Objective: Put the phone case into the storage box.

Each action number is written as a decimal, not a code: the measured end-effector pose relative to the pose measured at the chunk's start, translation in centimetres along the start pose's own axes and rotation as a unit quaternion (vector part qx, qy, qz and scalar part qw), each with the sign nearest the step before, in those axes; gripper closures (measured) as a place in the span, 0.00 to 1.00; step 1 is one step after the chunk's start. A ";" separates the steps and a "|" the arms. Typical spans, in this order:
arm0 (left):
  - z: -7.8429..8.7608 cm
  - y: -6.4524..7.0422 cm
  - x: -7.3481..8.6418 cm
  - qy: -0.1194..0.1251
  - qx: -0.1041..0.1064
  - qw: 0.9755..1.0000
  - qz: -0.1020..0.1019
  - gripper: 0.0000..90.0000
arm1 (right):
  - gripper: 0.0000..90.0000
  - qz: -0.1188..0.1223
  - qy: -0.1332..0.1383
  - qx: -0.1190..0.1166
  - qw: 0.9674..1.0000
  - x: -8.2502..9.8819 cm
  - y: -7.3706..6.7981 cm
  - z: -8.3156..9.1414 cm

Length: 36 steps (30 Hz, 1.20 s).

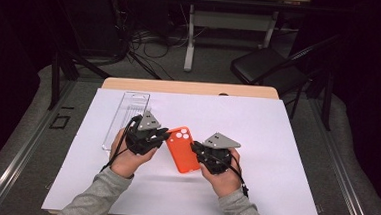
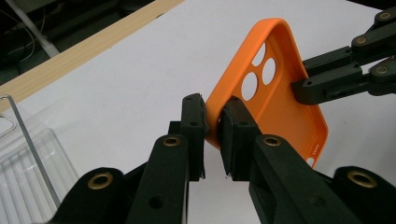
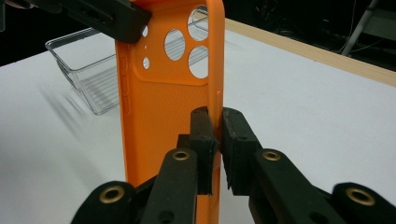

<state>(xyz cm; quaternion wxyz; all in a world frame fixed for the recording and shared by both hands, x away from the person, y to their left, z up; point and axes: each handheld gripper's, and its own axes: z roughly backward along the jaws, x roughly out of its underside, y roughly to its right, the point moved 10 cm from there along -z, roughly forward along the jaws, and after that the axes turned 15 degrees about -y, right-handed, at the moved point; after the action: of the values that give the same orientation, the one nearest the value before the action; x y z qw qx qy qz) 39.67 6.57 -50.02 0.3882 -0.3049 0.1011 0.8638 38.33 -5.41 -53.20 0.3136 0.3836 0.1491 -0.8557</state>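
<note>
Orange case: held above the white sheet between both grippers, long axis running near to far, camera holes at the far end. Left gripper and right gripper are each clamped on a side rim. The hollow inside is seen in the gripper views, the back from above. Clear tray: far left.

My left gripper has its two black jaws pinched on the rim of an orange phone case, near the corner with the round camera holes, and the case stands tilted up off the white sheet. From the right, my right gripper reaches in and clamps the case's far edge. A clear plastic tray sits at the lower left, and the wooden table edge runs beyond the sheet.
</note>
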 end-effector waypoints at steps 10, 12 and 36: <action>-0.1 0.0 0.1 -0.001 0.004 1.000 0.003 0.90 | 0.87 0.001 0.001 -0.007 1.000 0.0 -0.2 -0.2; -0.1 -0.1 0.1 -0.001 0.004 1.000 0.003 0.90 | 0.86 0.001 0.001 -0.008 1.000 -0.1 -0.3 -0.1; -0.1 -2.6 0.5 0.001 -0.009 1.000 0.018 0.90 | 0.66 -0.001 0.021 -0.015 1.000 -0.7 0.2 0.3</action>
<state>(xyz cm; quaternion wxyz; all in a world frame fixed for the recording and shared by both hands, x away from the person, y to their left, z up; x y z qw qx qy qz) 41.35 8.54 -50.22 0.3695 -0.3078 0.0994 0.8711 38.69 -5.40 -52.50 0.3152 0.3963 0.1690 -0.8456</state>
